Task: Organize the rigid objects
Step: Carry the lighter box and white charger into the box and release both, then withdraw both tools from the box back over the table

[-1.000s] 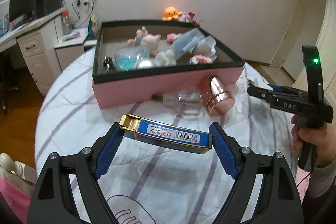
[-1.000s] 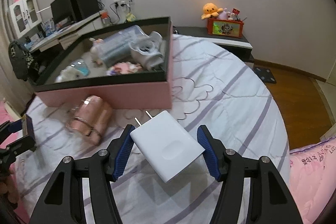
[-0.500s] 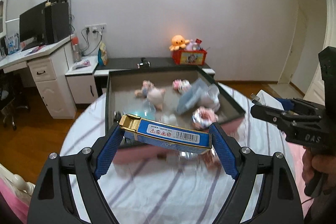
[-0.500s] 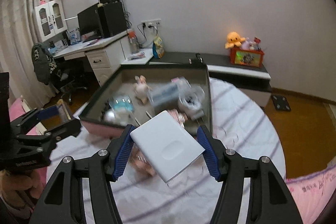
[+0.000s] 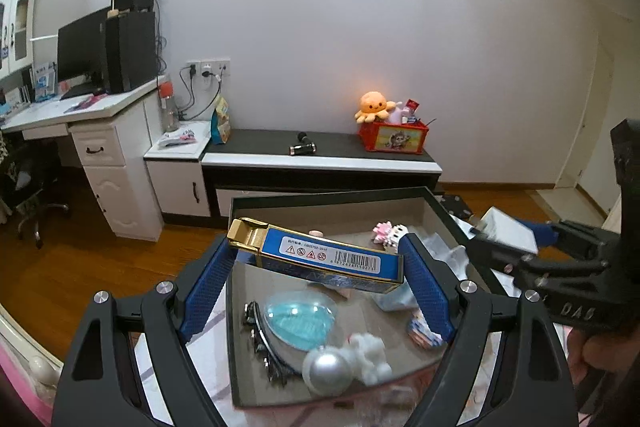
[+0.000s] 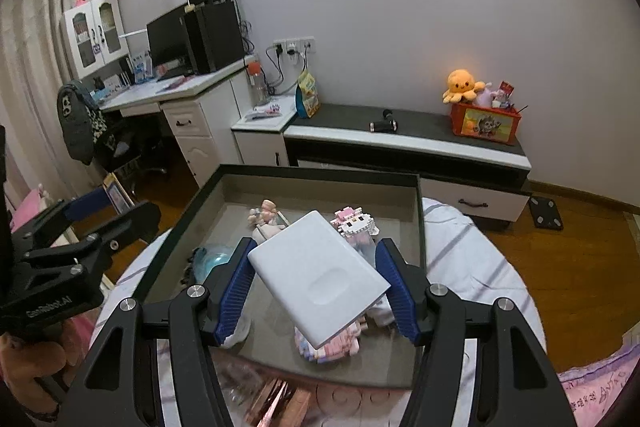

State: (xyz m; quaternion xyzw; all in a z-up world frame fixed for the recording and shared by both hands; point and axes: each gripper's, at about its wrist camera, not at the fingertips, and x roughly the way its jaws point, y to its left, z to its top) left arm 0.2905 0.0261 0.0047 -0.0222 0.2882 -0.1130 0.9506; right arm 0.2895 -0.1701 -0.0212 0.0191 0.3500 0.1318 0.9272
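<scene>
Gripping a blue and gold box [image 5: 326, 259] between its jaws, the left gripper [image 5: 320, 281] holds it above the open tray [image 5: 456, 223]. Likewise the right gripper [image 6: 316, 287] has its jaws closed on a white charger [image 6: 318, 277] over the same tray, where a silver ball [image 5: 327, 373] and small toys lie; behind stands a low cabinet [image 6: 408, 143].

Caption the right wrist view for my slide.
Right gripper holds a white charger above the filled box.
</scene>
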